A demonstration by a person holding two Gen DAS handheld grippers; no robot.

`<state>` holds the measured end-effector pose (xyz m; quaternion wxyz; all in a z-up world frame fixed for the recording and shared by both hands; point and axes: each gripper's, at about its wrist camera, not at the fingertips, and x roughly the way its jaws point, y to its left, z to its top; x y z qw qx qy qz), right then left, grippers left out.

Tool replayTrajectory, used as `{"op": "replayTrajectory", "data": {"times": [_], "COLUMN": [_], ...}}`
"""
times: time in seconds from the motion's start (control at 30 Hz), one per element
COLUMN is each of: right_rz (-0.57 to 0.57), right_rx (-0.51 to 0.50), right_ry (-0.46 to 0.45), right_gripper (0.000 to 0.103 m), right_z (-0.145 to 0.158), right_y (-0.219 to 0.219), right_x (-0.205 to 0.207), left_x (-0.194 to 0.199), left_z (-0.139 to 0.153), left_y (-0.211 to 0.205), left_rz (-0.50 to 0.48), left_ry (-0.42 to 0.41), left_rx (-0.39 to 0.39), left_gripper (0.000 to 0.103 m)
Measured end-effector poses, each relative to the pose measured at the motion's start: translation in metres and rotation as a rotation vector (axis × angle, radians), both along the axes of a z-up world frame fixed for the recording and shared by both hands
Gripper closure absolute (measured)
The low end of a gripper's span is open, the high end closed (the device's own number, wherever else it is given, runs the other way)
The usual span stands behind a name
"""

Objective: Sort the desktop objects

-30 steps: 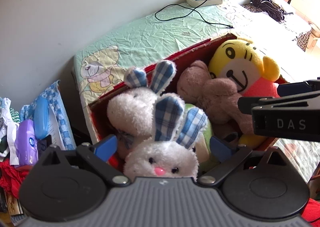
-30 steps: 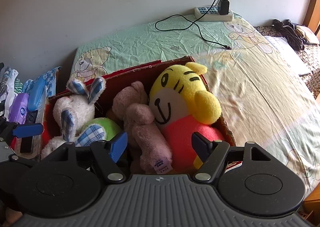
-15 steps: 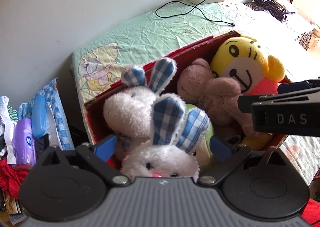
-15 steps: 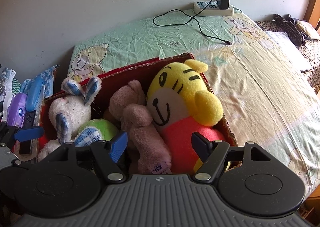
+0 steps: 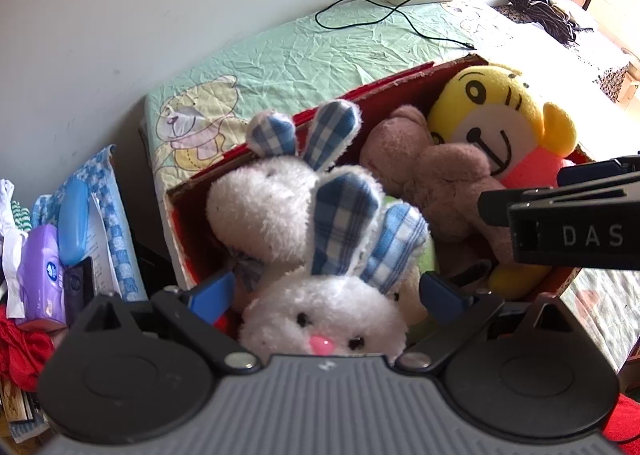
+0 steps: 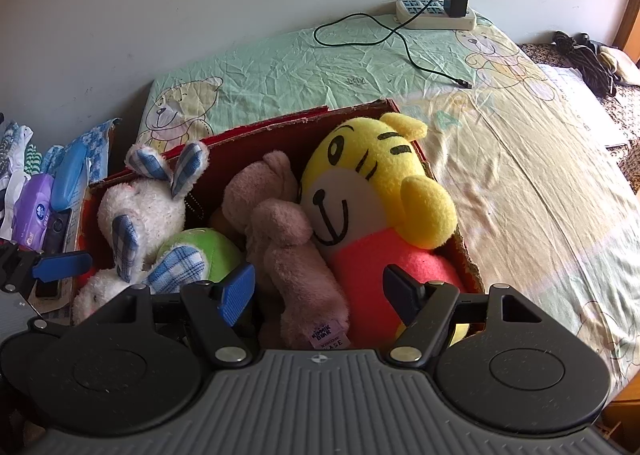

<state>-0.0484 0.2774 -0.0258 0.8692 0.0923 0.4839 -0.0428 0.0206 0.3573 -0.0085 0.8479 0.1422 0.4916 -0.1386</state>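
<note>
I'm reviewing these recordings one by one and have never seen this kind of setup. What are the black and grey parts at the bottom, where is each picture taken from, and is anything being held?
There is no robot here: a person holds a two-finger claw in each hand, and a camera on each looks forward along its fingers. The grey ribbed body and black discs at the bottom are the tool itself.

The left view shows the left claw, open, its blue-tipped fingers either side of a white rabbit's head; whether they touch it is unclear. The black bar marked DAS at the right edge of this view looks like the other tool, though I can't confirm that.

The right view shows the right claw, open, holding nothing, above a pink plush.

Both look into a red cardboard box of soft toys, including a yellow tiger, resting on a bed sheet with a power strip.
</note>
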Motion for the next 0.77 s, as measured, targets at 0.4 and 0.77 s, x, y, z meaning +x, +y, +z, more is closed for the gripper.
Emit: {"op": "replayTrajectory", "data": {"times": [0.4, 0.77], "right_rz": [-0.002, 0.0], "right_rx": [-0.006, -0.003], "right_ry": [-0.01, -0.024], "right_gripper": [0.03, 0.03], "right_z": [0.0002, 0.0018], "right_y": [0.0004, 0.0001], "right_x": [0.0, -0.0028], "left_x": [-0.0008, -0.0009], "left_z": [0.0032, 0.0054], "left_y": [-0.0022, -0.002], "left_rz": [0.004, 0.005], "left_ry": [-0.034, -0.035], "left_rx": [0.01, 0.015], "left_gripper": [0.004, 0.006]}}
